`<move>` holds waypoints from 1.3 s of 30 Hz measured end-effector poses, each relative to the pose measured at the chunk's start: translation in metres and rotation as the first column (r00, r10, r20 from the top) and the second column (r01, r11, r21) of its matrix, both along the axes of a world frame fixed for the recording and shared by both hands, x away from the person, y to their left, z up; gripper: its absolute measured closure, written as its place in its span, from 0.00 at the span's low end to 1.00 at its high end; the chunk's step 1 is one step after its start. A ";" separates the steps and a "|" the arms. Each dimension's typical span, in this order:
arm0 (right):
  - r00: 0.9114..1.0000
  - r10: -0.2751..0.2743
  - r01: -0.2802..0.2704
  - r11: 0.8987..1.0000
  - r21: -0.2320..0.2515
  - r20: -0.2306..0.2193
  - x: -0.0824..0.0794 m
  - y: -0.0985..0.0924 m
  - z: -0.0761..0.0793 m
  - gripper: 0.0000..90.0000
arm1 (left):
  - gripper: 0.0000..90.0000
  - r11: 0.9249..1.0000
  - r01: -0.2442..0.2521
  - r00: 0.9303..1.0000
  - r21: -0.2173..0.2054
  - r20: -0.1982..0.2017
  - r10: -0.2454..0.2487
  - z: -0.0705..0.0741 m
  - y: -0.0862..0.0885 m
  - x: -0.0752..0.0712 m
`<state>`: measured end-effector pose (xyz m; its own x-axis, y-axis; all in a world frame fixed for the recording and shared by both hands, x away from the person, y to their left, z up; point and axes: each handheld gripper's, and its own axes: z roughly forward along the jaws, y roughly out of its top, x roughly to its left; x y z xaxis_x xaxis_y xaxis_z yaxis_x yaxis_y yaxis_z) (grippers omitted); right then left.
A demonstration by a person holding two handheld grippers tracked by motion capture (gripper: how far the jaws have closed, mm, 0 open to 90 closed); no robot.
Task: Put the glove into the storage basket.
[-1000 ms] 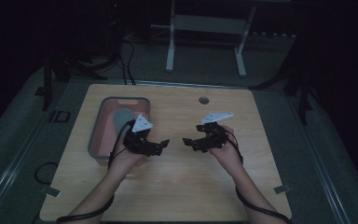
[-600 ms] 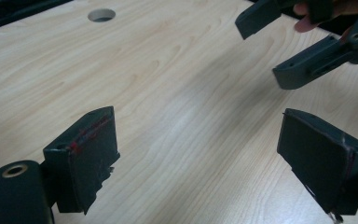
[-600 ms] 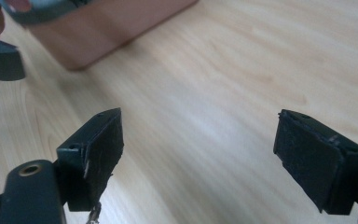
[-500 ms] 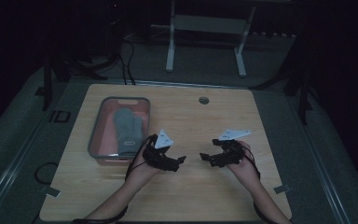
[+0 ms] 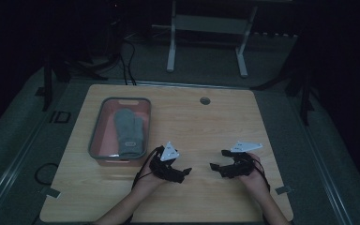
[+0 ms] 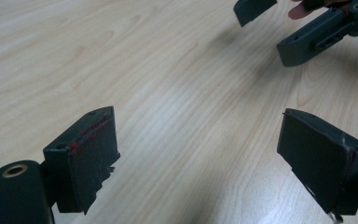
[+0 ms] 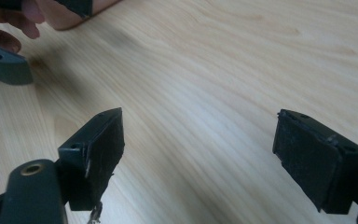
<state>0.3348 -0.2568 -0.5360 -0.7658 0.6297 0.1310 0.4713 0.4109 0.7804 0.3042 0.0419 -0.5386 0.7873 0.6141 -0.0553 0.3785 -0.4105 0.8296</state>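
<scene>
**Both tools idle, mittens in the tray**

Left tool and right tool rest low over the bare tabletop, jaws wide, gripping nothing. One pair of grey mittens lies in the single tray, left of both tools. To lift a mitten cleanly, approach from above and pinch one cuff.

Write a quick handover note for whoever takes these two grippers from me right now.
Left gripper: jaws open, empty, low over the table near the front edge, beside the bin.
Right gripper: jaws open, empty, facing the left one over bare wood.
Grey mitten: lies flat inside the grey-rimmed bin at the table's left.
Done: the mitten sits in the bin, and neither gripper holds anything.
Left: probably nothing on the tabletop; check before moving on.
</scene>
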 end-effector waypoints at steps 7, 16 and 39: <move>1.000 0.000 0.000 1.000 -0.013 0.018 -0.013 -0.022 -0.012 0.17 | 0.14 1.000 -0.002 1.000 -0.006 0.019 0.002 -0.008 -0.001 -0.007; 0.997 -0.074 0.074 0.997 -0.001 0.037 -0.027 -0.054 -0.019 0.17 | 0.14 0.999 0.026 0.999 -0.028 0.025 -0.025 -0.015 -0.005 -0.015; 0.983 -0.170 0.170 0.985 0.012 0.069 -0.033 -0.095 -0.020 0.17 | 0.14 0.996 0.049 0.997 -0.071 0.057 -0.045 -0.023 0.002 -0.029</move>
